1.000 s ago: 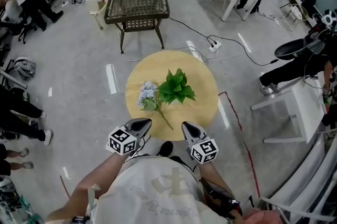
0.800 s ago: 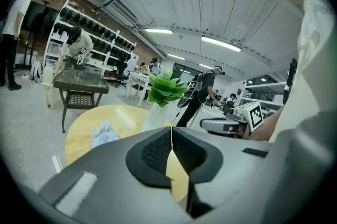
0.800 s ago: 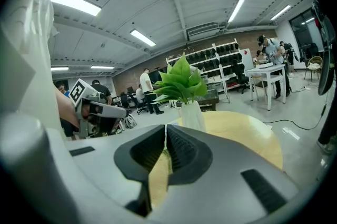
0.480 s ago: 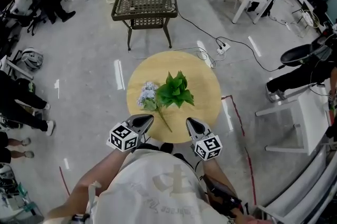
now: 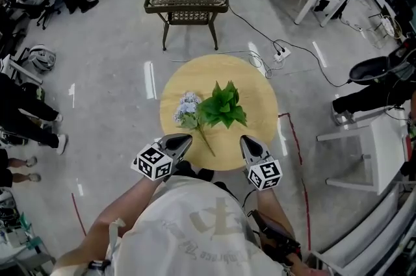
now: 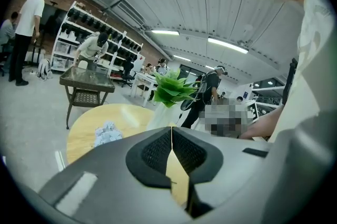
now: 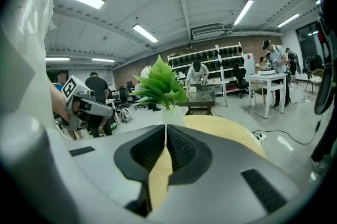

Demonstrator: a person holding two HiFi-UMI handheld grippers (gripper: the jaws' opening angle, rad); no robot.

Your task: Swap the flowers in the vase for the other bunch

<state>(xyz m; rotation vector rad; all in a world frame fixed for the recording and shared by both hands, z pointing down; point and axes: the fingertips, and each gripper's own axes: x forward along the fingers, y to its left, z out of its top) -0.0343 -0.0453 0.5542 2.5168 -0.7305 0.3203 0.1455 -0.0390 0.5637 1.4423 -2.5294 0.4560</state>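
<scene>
Right hand-held gripper (image 5: 245,138) drifted outward | it and left hand-held gripper (image 5: 188,137) closed, empty | vase (image 7: 172,115) ahead

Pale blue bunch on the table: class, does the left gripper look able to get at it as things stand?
Probably yes. The bunch lies on the table ahead of the left gripper, nothing between them; the vase stands beside it. The gripper's shut jaws must open first.

Loose bunch (image 5: 187,108) left of vase (image 6: 159,115)
</scene>
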